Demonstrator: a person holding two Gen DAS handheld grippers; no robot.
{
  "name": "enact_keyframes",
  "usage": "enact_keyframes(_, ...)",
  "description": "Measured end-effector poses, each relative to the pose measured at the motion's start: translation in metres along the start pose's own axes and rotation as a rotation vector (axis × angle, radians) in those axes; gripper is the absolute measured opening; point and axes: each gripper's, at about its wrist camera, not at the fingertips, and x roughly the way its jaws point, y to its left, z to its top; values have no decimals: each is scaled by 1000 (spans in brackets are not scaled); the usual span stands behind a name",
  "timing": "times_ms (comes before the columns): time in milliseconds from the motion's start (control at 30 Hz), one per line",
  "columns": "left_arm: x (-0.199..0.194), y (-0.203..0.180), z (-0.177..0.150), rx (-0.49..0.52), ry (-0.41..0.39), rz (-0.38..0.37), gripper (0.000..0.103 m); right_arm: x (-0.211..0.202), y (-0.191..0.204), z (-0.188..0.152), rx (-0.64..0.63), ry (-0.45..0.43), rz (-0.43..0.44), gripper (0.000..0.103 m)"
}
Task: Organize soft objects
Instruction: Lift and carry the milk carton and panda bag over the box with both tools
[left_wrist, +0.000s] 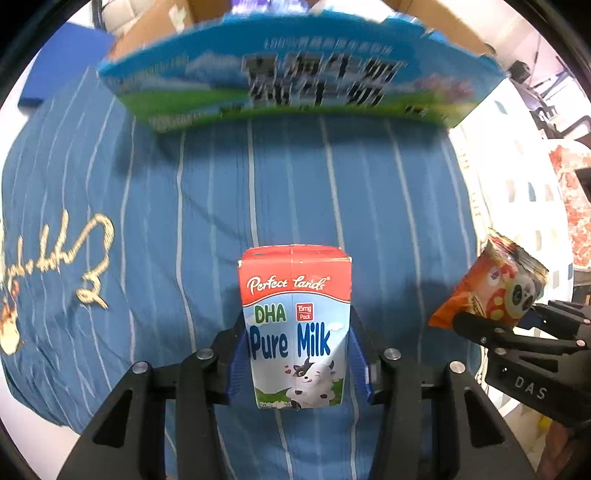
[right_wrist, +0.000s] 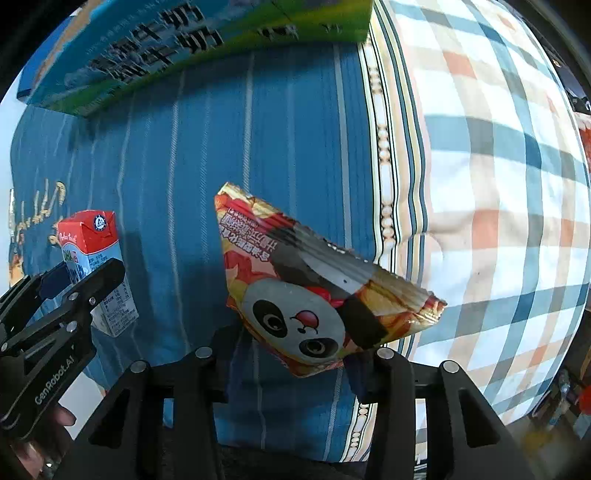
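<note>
My left gripper (left_wrist: 297, 354) is shut on a small Pure Milk carton (left_wrist: 295, 325), held upright over a blue striped cushion (left_wrist: 221, 192). The carton also shows at the left of the right wrist view (right_wrist: 94, 258), with the left gripper (right_wrist: 74, 284) around it. My right gripper (right_wrist: 291, 354) is shut on an orange panda snack packet (right_wrist: 314, 288), tilted, over the same blue cushion (right_wrist: 240, 147). The packet (left_wrist: 495, 284) and right gripper (left_wrist: 517, 325) show at the right edge of the left wrist view.
A large blue and green milk case (left_wrist: 295, 81) stands at the far end of the blue cushion, also seen in the right wrist view (right_wrist: 166, 48). A plaid pillow (right_wrist: 498, 184) lies to the right. A cardboard box (left_wrist: 155, 22) stands behind the case.
</note>
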Motion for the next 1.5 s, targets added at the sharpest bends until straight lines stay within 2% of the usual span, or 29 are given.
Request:
enact_keyframes(333, -73, 1, 18, -9, -119, -48, 43, -41, -3, 7, -16, -59, 58, 43)
enact_keyframes(533, -109, 15, 36, -24, -203, -105, 43, -85, -13, 8, -7, -115, 149, 42)
enact_keyframes(600, -112, 8, 58, -28, -235, -127, 43, -111, -19, 13, -6, -152, 197, 42)
enact_keyframes(733, -144, 14, 87, -30, -306, -169, 43, -166, -19, 28, -13, -235, 278, 42)
enact_keyframes(900, -161, 31, 139, -44, -336, -207, 43, -211, -11, 58, -41, -308, 344, 42)
enact_keyframes(1033, -156, 46, 177, -56, -329, -210, 44, -213, 0, 99, -50, -332, 334, 42)
enact_keyframes(1133, -140, 58, 203, -74, -292, -226, 44, -205, 5, 123, -47, -315, 325, 42)
enact_keyframes(1267, -107, 66, 226, -87, -222, -228, 44, -152, 19, 172, -55, -258, 295, 42)
enact_keyframes(1500, -31, 72, 247, -111, -47, -222, 44, -81, 42, 216, -132, -128, 187, 42)
